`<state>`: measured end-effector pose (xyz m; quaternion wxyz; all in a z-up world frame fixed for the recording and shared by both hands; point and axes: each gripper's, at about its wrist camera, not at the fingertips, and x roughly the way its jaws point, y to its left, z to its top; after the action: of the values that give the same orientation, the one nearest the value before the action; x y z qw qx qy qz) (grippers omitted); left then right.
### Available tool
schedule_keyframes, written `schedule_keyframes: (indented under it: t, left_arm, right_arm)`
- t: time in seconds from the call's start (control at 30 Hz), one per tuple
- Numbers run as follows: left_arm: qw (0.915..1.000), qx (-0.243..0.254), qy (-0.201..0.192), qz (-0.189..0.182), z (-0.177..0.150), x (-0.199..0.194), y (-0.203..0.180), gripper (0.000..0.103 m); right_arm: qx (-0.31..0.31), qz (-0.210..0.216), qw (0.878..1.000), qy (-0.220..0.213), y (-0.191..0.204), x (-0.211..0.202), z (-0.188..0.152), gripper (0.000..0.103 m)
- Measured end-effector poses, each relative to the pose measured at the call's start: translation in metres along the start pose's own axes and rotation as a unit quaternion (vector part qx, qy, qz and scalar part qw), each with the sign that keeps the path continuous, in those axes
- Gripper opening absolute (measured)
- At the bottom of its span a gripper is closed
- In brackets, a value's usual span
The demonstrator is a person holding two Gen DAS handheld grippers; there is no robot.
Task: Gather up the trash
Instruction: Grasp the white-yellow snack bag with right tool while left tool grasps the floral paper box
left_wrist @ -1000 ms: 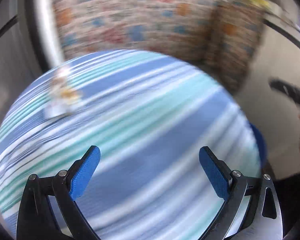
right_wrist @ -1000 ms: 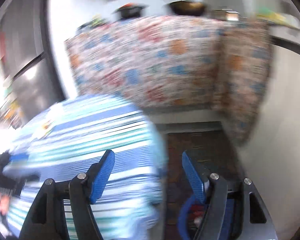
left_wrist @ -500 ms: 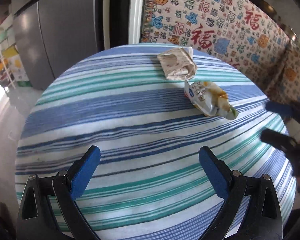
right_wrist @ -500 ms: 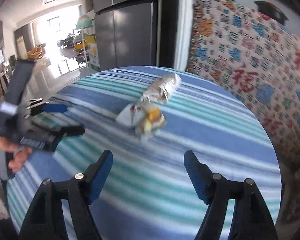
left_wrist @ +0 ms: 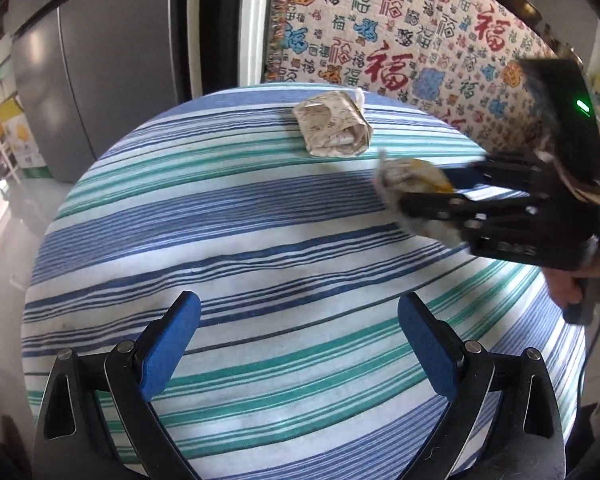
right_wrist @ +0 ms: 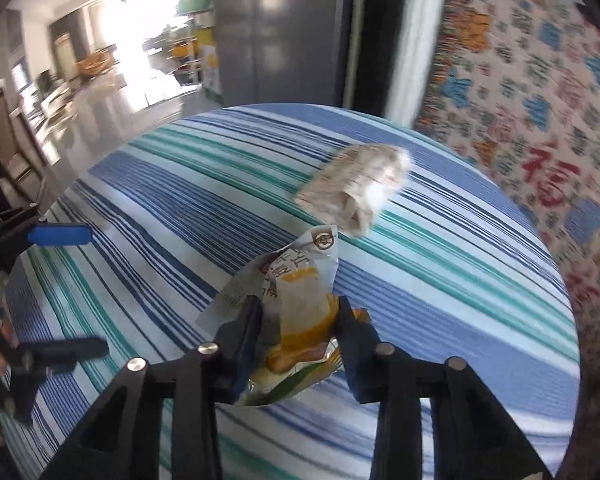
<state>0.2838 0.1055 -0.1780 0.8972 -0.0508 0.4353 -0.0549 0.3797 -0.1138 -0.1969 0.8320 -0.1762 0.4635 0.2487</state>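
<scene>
Round table (left_wrist: 260, 264) under a blue, white and green striped cloth fills the centre of both views; two pieces of trash lie on its far half.

Beige folded wrapper (left_wrist: 332, 130) rests flat in the upper centre of the left wrist view, its long axis running roughly left to right, untouched, well apart from both tools.

Snack packet (right_wrist: 296, 312), silver with yellow print, sits at lower centre of the right wrist view, its length pointing up the frame away from the camera, just below the beige wrapper.

Right gripper (right_wrist: 298, 328): jaws closing, the packet between them and the pads already at its sides.

Left gripper (left_wrist: 298, 344): jaws spread wide, nothing between them, bare cloth below.

Judgement: the right hand is nearer both items; the left faces the beige wrapper across open cloth.
</scene>
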Motion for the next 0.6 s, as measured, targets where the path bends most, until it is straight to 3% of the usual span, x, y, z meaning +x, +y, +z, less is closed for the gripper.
schedule_keyframes:
  t: [0.1,0.17,0.3,0.37,0.43,0.6]
  left_arm:
    - [1.0,-0.008,0.001,-0.002,-0.007,0.001,-0.003,0.099]
    - [1.0,0.003,0.002,0.003,-0.013,0.002,-0.011,0.099]
    - [0.9992,0.032,0.023,0.005,-0.003,0.009,-0.035,0.099]
    - [0.9991,0.039,0.015,-0.008,0.018,0.007,-0.05,0.099]
    - [0.9989,0.04,0.014,-0.019,0.047,0.015,-0.063,0.099]
    - [1.0,-0.002,0.006,0.007,0.113,0.065,-0.074,0.099]
  right_arm:
    - [0.053,-0.039,0.998,-0.003,-0.012,-0.035,-0.034,0.034]
    - [0.094,-0.093,0.991,-0.005,-0.019,-0.067,-0.067,0.034]
    - [0.152,-0.131,0.979,-0.034,-0.019,-0.104,-0.121,0.034]
    - [0.169,-0.14,0.975,-0.037,-0.019,-0.106,-0.131,0.034]
    - [0.165,-0.116,0.979,-0.04,-0.015,-0.104,-0.13,0.034]
    - [0.143,-0.112,0.983,-0.038,-0.006,-0.101,-0.134,0.034]
